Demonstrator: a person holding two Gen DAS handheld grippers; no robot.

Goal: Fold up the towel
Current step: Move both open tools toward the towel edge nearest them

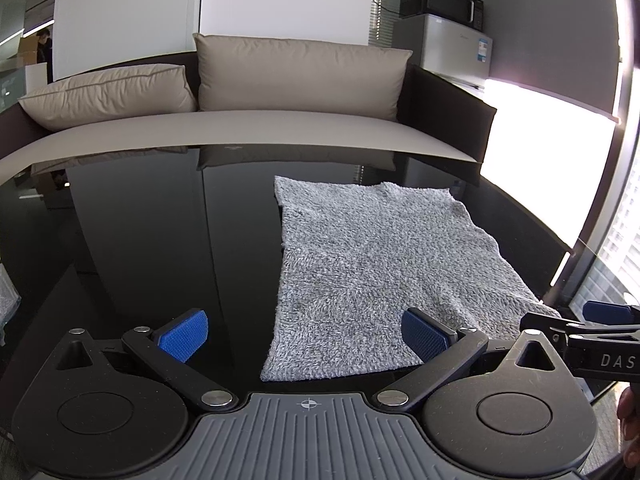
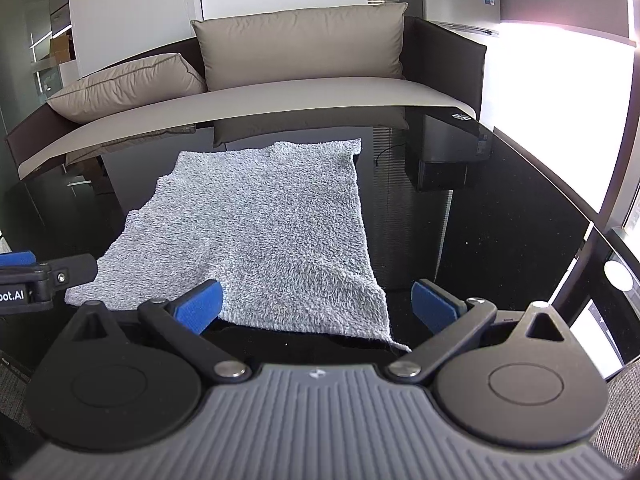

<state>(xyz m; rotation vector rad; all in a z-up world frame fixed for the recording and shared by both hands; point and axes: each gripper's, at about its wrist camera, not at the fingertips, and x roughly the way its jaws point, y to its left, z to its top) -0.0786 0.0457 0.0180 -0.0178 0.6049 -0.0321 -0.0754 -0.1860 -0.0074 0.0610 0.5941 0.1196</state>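
The grey towel (image 1: 376,272) lies spread flat on the black counter (image 1: 160,240), its near edge close to the counter's near edge and its far edge short of the far edge by the sofa (image 1: 304,76). The left hand-held gripper (image 1: 306,330) hangs released, jaws wide, over the towel's near left corner. The right hand-held gripper (image 2: 316,306) is likewise released, jaws apart, over the near right corner, which is slightly rumpled.

towel (image 1: 372,276) | grey, fluffy | spread flat, unfolded | on black table (image 1: 152,240)
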